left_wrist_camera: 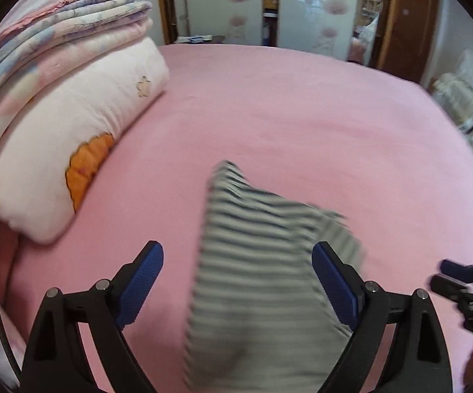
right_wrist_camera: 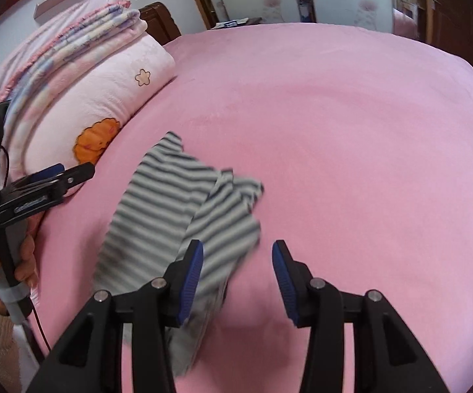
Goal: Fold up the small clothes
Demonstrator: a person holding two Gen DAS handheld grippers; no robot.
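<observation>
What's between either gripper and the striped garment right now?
Nothing visible. The striped garment lies alone on the pink bed sheet, below the open left gripper and open right gripper. The folded bedding stack sits off to the side, apart from it.

Striped knit garment, matt; fleecy pink sheet.
</observation>
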